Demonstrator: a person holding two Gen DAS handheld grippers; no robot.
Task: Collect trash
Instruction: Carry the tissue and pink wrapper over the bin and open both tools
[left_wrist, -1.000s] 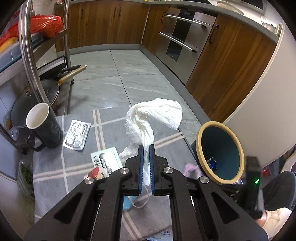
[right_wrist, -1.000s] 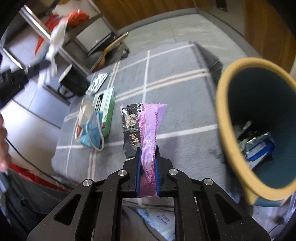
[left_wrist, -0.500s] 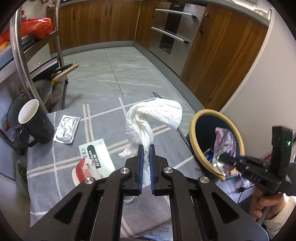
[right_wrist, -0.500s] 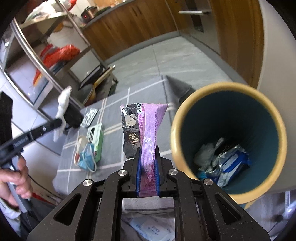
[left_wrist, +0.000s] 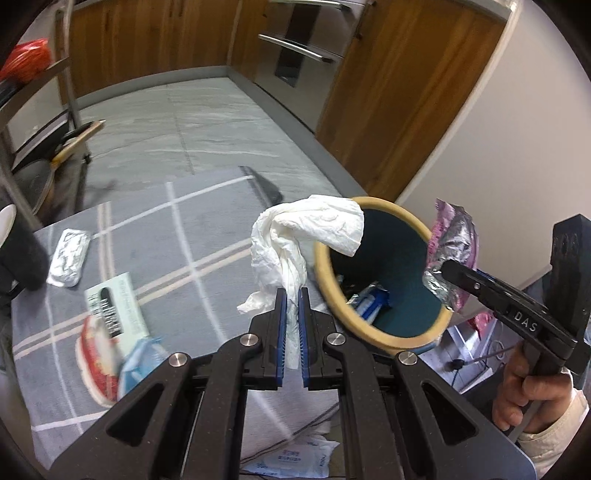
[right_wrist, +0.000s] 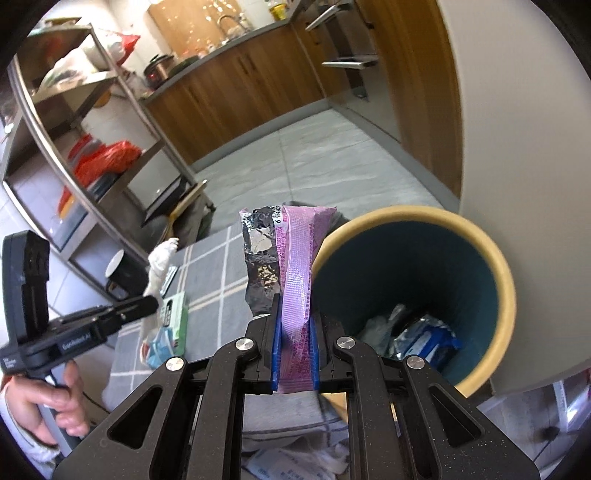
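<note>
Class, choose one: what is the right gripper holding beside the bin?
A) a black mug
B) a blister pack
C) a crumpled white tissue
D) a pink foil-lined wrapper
D: the right gripper is shut on the pink wrapper, close to the bin; the left gripper holds the white tissue.

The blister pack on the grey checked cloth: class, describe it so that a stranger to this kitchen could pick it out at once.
Start at the grey cloth with white lines in the left wrist view and look to its far left part, near the black mug. The blister pack lies flat there, apart from the printed leaflet nearer the camera. It alone is a silver foil rectangle with crinkled pockets.
</note>
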